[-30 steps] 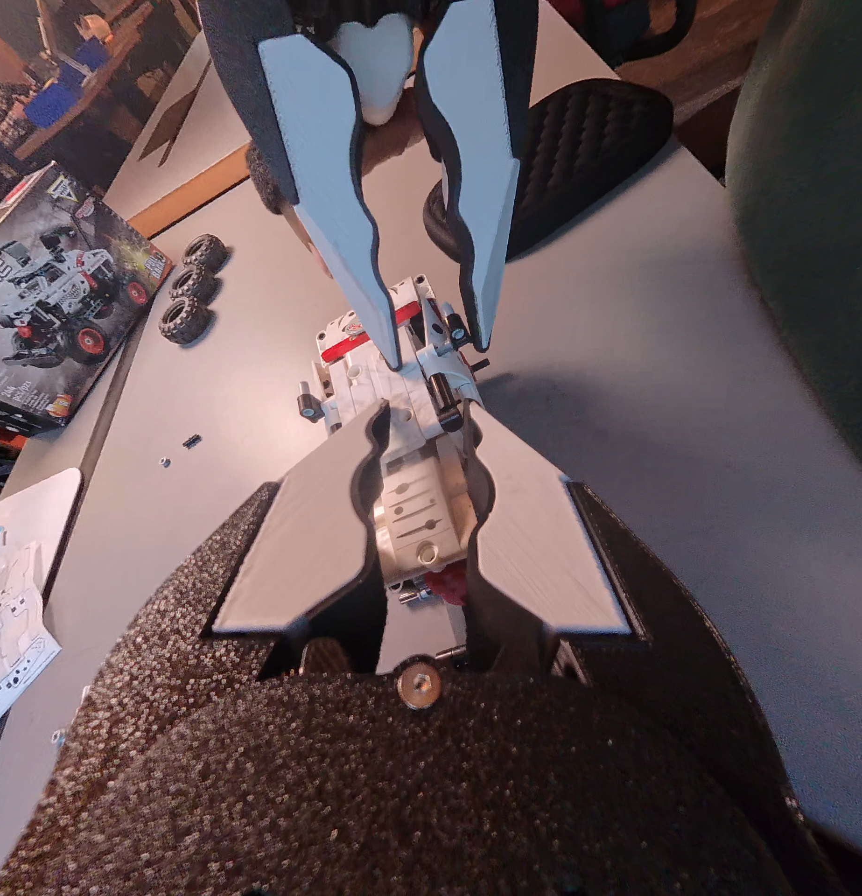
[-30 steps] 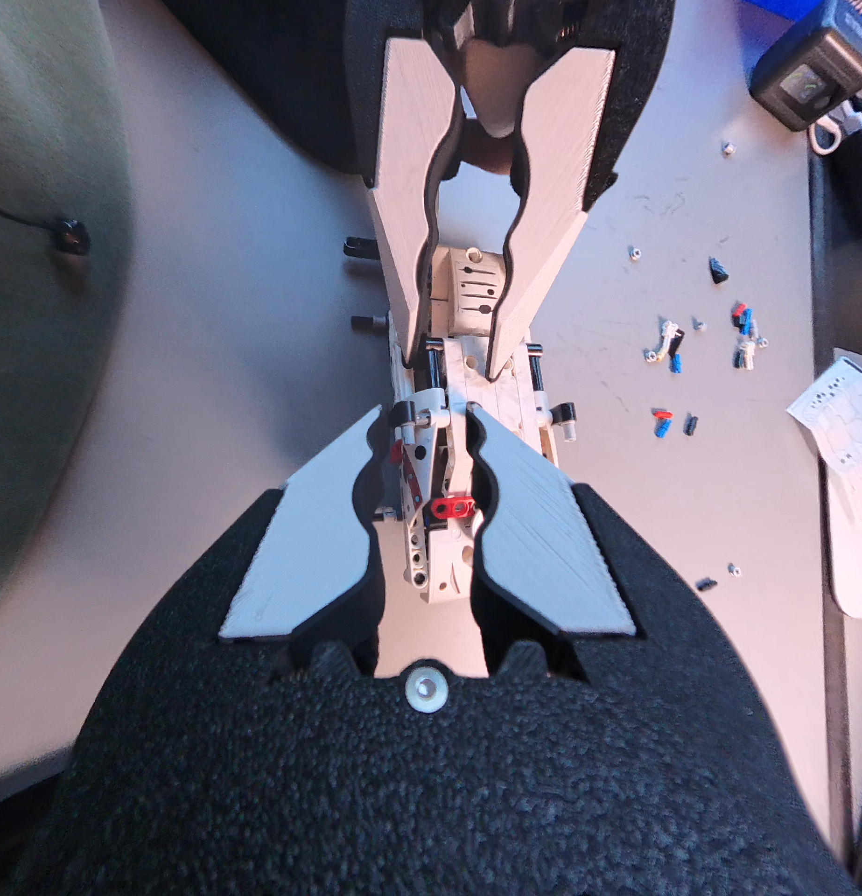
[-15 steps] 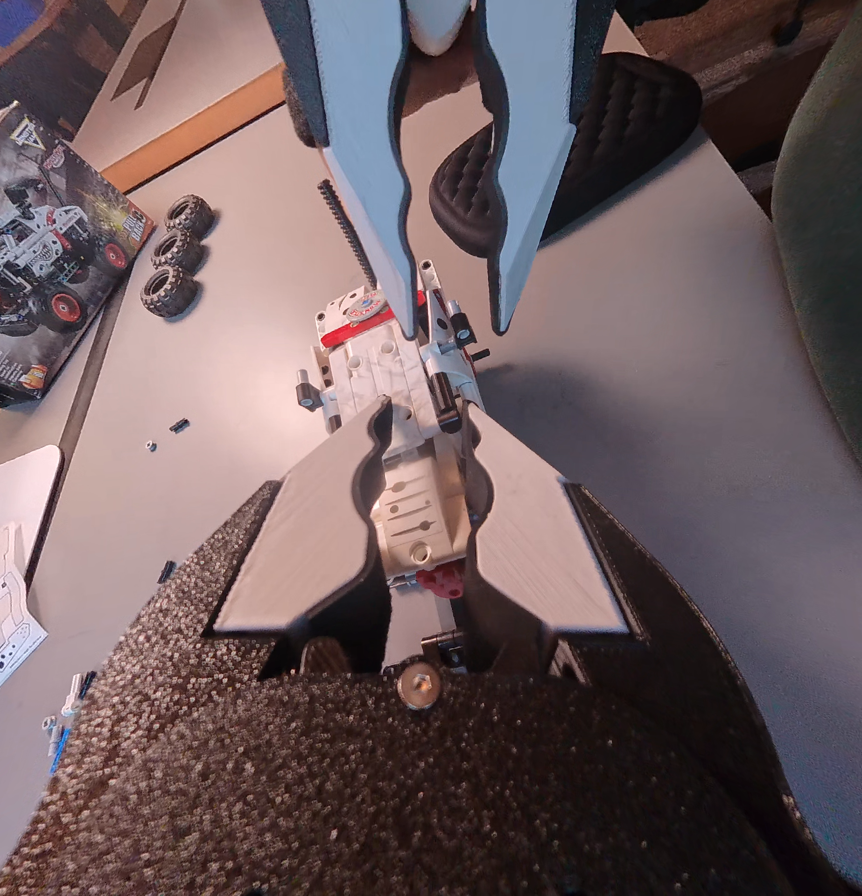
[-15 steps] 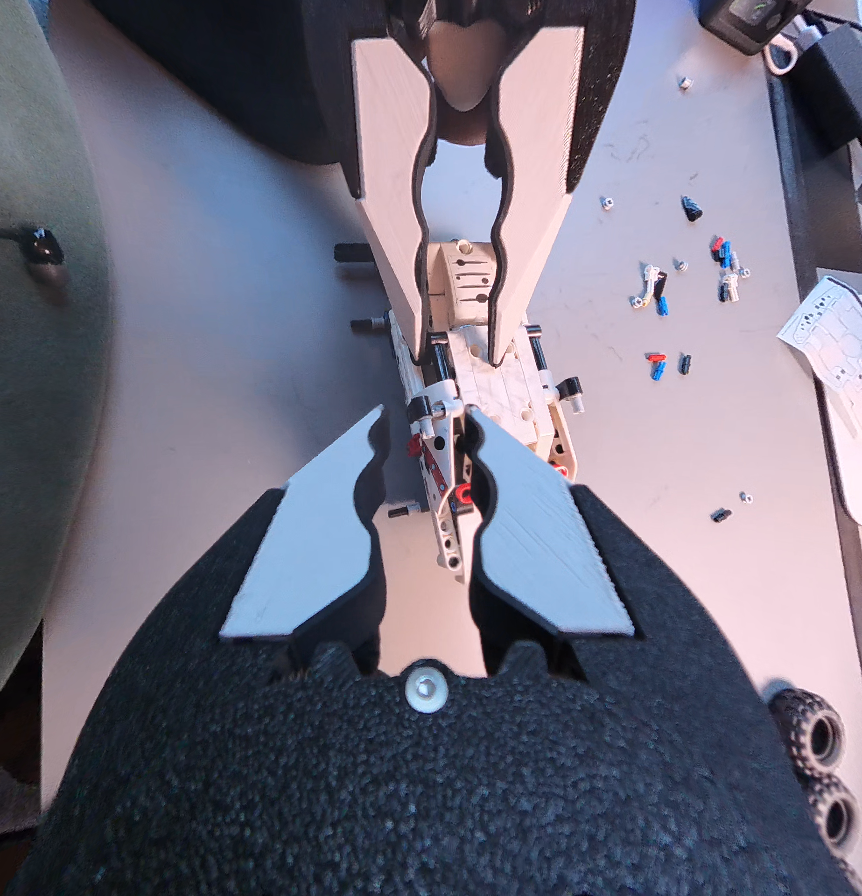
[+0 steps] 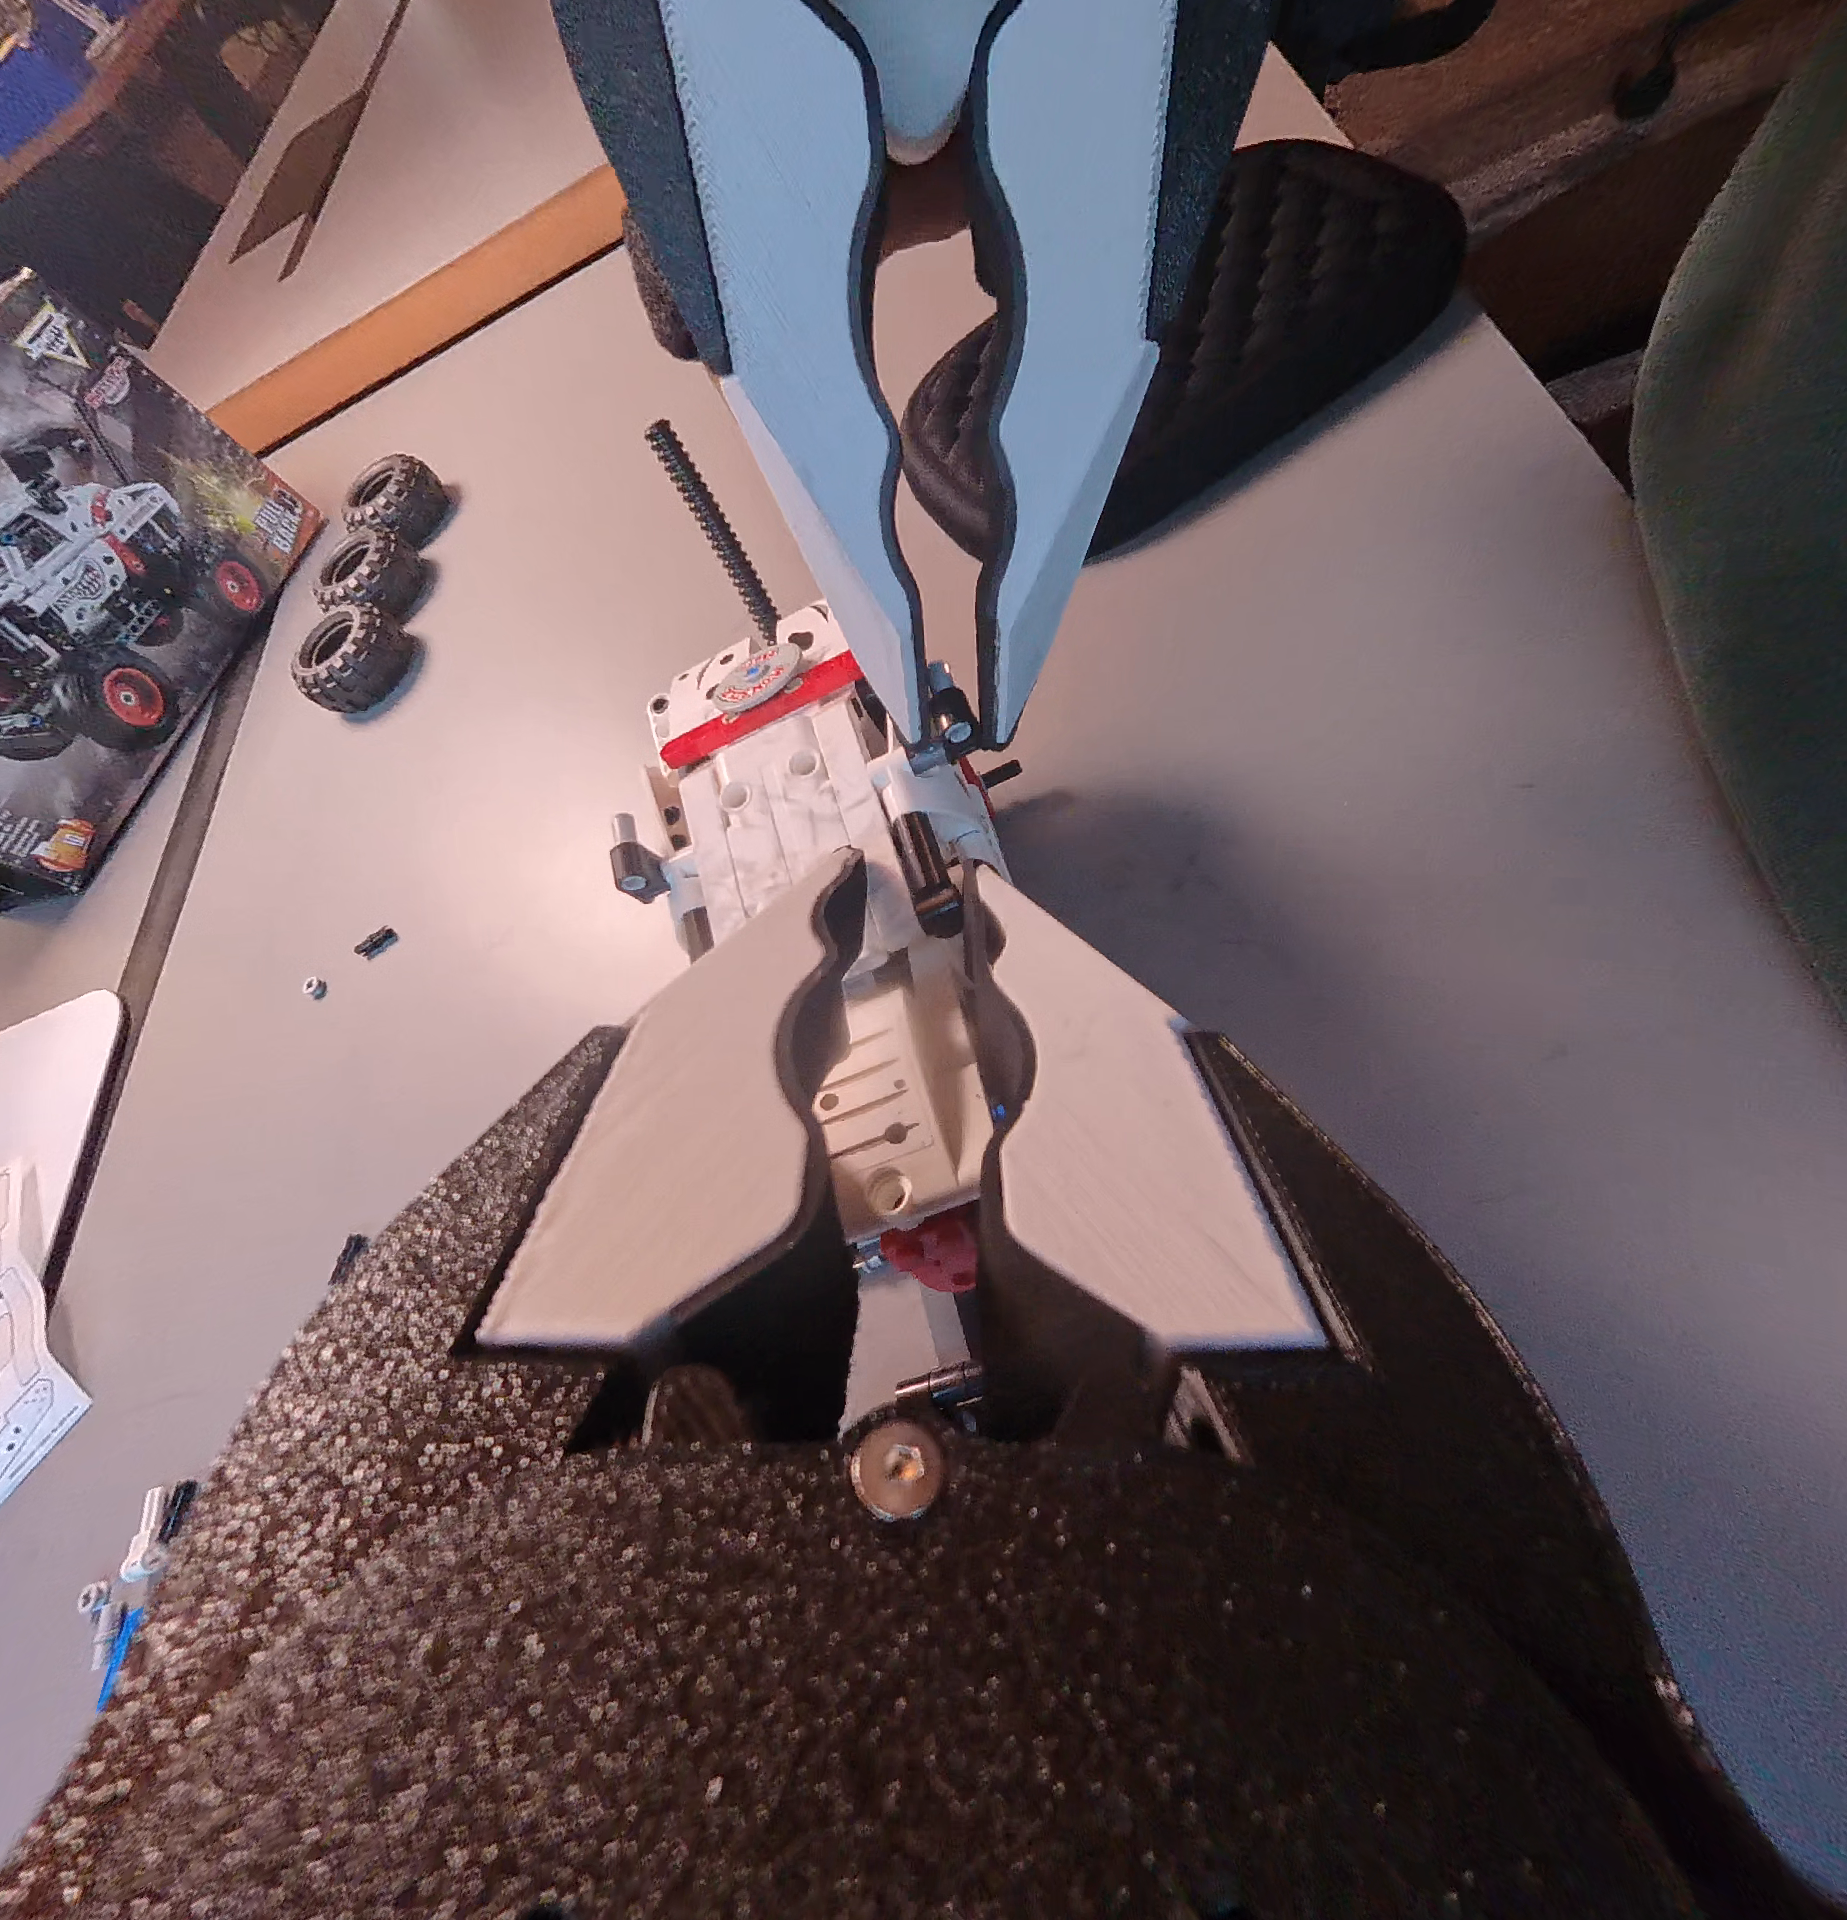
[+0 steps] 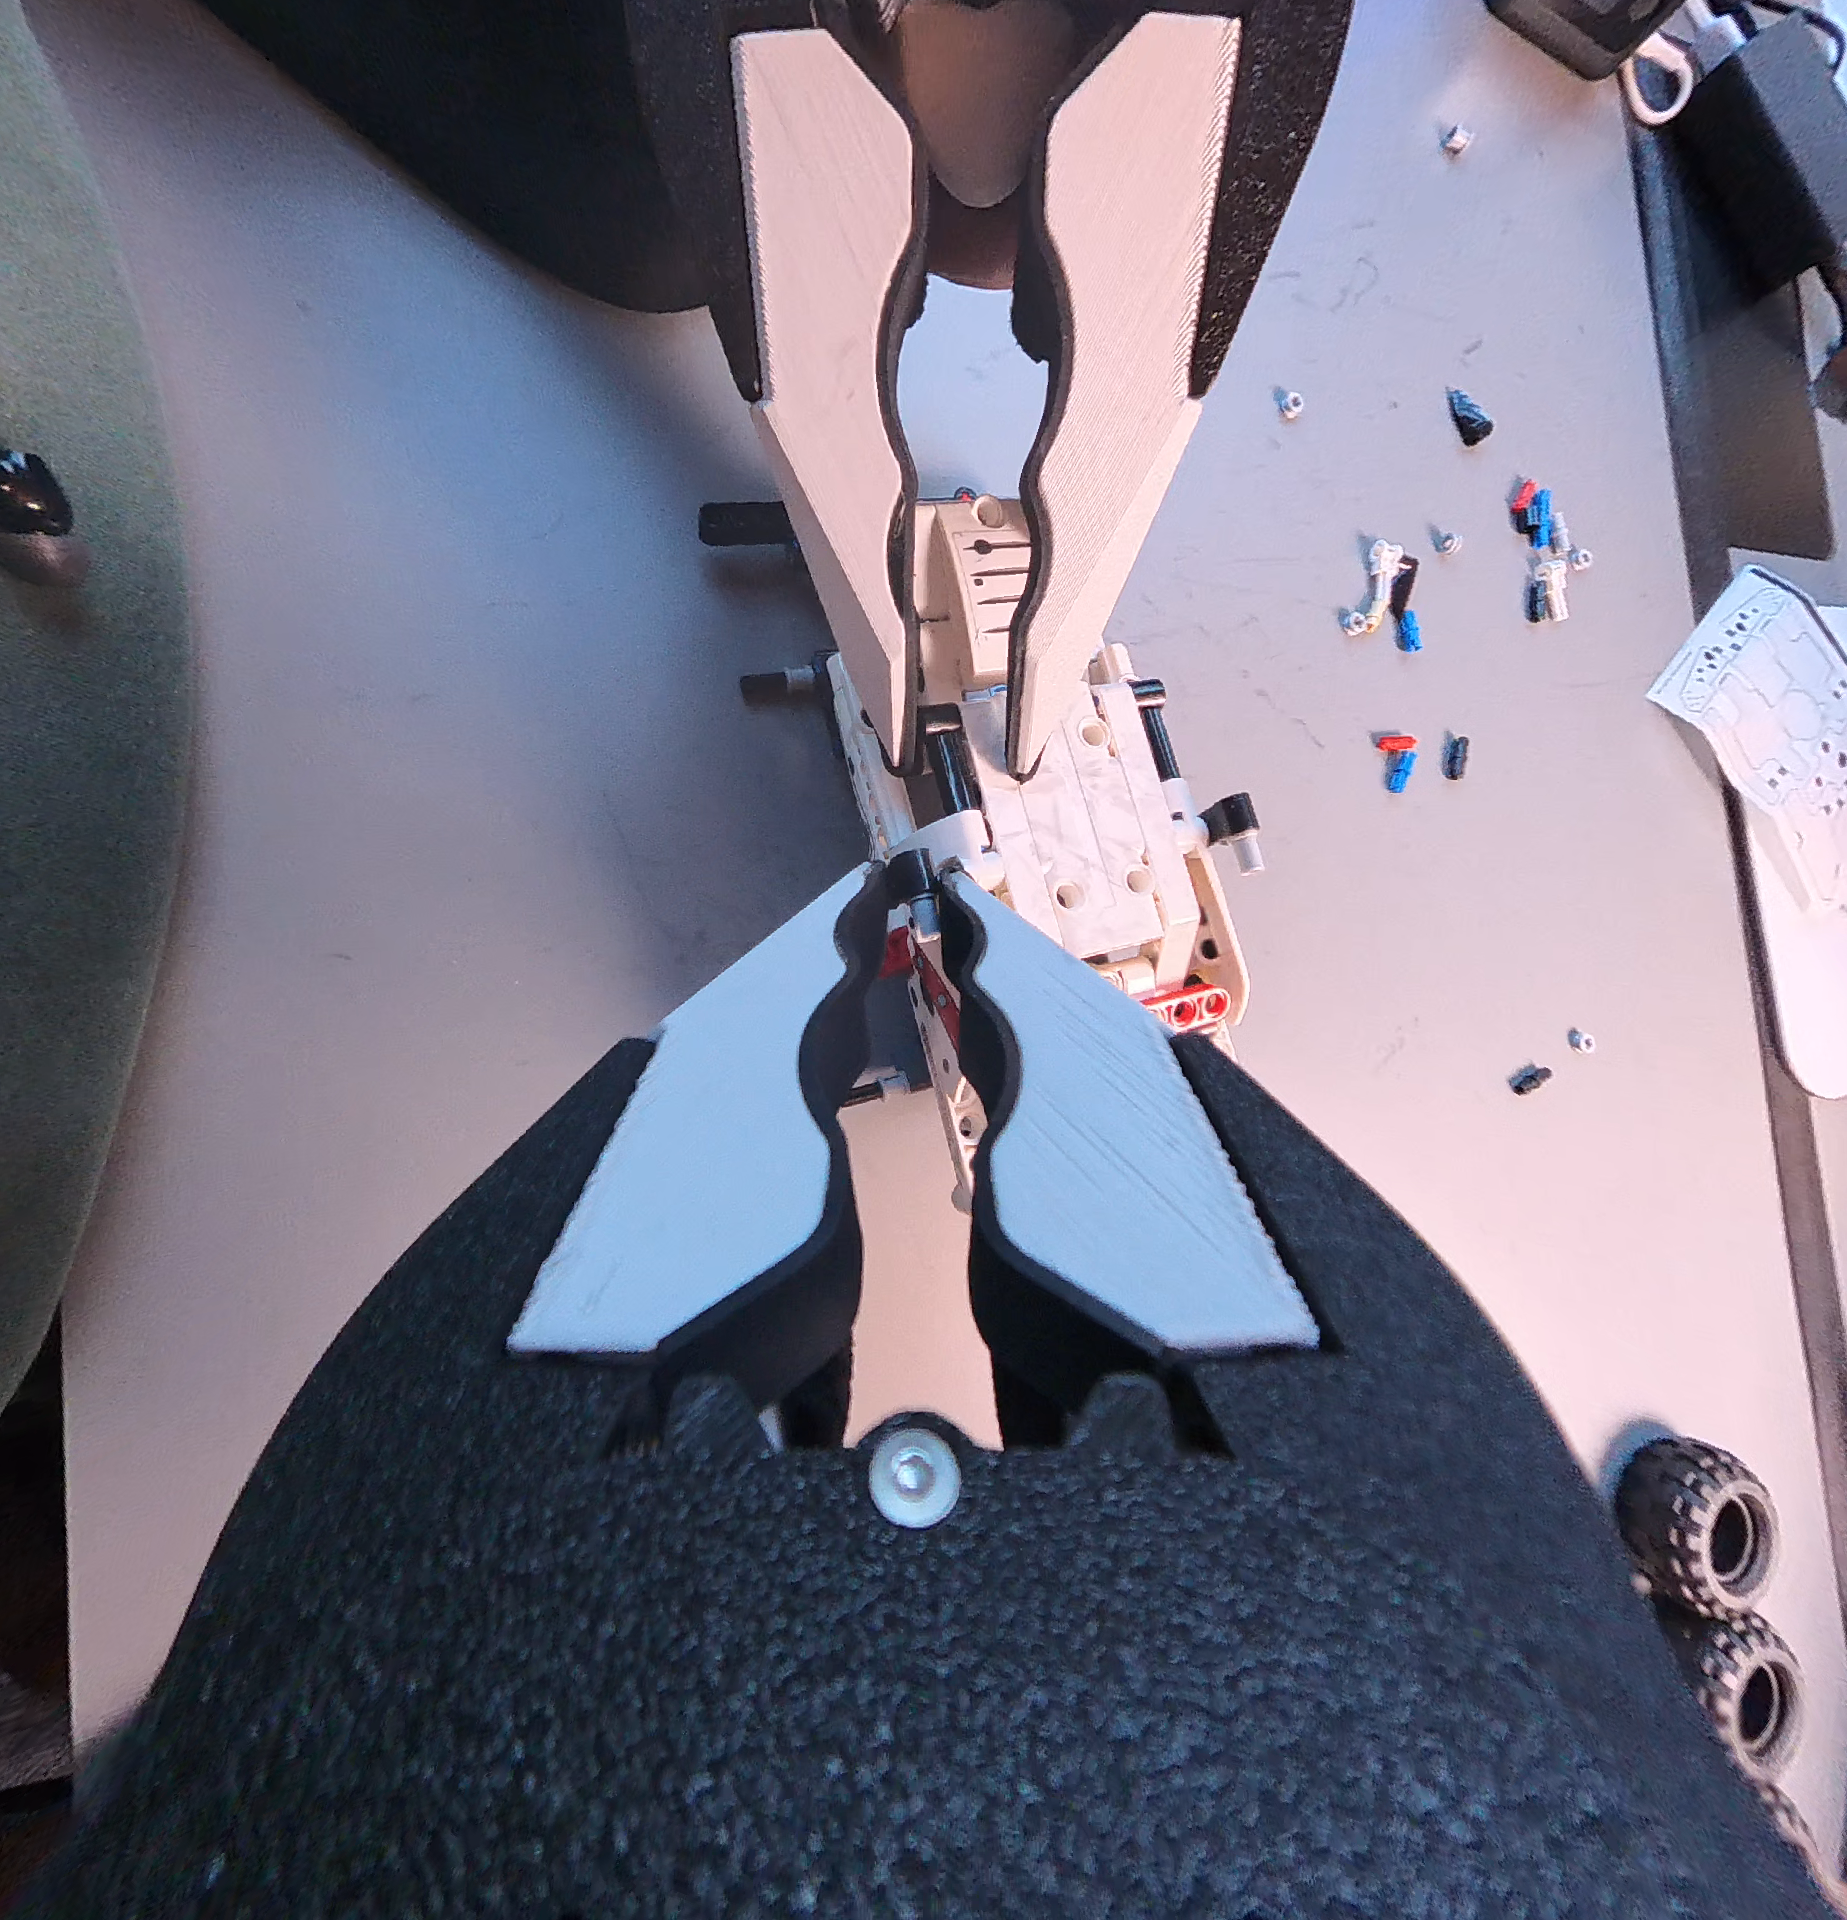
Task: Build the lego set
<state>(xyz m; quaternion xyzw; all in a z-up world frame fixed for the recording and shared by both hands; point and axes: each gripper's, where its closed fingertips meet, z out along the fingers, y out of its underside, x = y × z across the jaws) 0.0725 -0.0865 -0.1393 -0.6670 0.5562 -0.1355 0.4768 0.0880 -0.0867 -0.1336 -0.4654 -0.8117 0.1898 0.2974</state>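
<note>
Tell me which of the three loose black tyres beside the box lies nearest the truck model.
The nearest of the row, the tyre closest to the camera in the left wrist view; the other two tyres line up behind it, farther from the truck model.

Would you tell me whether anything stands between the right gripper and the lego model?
Nothing visible does: the right gripper pinches a black pin on the side of the model, and the left gripper clamps its other end.
</note>
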